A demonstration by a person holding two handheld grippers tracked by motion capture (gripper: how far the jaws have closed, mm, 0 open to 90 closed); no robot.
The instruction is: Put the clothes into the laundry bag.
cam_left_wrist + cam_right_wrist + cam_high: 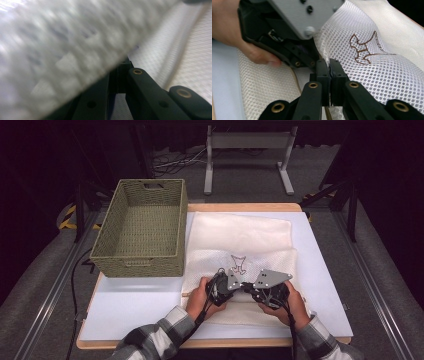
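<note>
A white mesh cloth (240, 237) with a brown embroidered figure (239, 263) lies folded on the table. Both grippers meet at its near fold, almost touching. My left gripper (234, 281) has its jaws together on a raised fold of the mesh (75, 45), which hangs blurred across its view. My right gripper (329, 65) is shut on the mesh edge right beside the left gripper (305, 63), with the embroidered figure (364, 48) just to its right. In the high view the right gripper (251, 289) sits under its grey plate.
An empty green woven basket (142, 262) stands at the table's left, touching the cloth's left side. A white board (320, 285) covers the table. A grey metal stand (248, 142) and cables lie on the floor behind.
</note>
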